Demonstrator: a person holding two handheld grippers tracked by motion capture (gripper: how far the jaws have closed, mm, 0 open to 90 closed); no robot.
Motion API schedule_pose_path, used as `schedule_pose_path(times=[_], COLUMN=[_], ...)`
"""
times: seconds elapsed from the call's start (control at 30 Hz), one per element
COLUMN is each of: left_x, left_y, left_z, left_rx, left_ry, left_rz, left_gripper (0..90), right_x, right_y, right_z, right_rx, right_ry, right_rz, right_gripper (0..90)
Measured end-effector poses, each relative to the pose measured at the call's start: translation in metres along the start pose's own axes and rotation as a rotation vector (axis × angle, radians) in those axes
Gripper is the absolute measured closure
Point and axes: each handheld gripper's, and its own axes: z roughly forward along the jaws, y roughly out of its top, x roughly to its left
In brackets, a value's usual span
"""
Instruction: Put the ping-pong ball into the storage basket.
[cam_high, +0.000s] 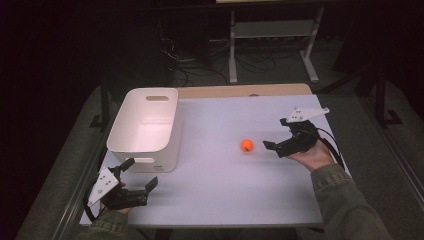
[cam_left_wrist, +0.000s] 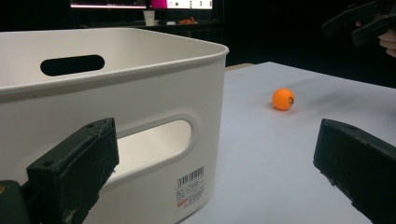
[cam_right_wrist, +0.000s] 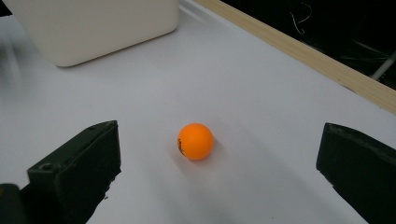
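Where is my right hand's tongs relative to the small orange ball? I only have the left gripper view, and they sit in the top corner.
Observer: The right tongs are open, and the small orange ball lies on the table just ahead of the gap between the two jaws, touching neither.
Operator: Is the white bin empty?
Observer: In the high view the white plastic bin shows a bare floor, nothing inside.
Operator: Where are my left tongs?
Observer: The left tongs are open, at the bin's near end with its cut-out handle, not touching it.
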Motion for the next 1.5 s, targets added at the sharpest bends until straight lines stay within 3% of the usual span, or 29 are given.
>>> schedule_pose_path(times=[0.9, 1.5], left_x=[0.000, -0.001], left_y=[0.000, 0.001], left_z=[0.000, -0.001], left_rx=[0.003, -0.005], left_ry=[0.000, -0.007], left_rz=[0.002, -0.001], left_gripper=[0.0, 0.0], right_x=[-0.001, -0.003], right_y=[0.024, 0.030], right_z=[0.029, 0.051], right_rx=[0.081, 0.147], right_ry=[0.066, 0.121], right_rz=[-0.013, -0.024], right_gripper=[0.0, 0.0])
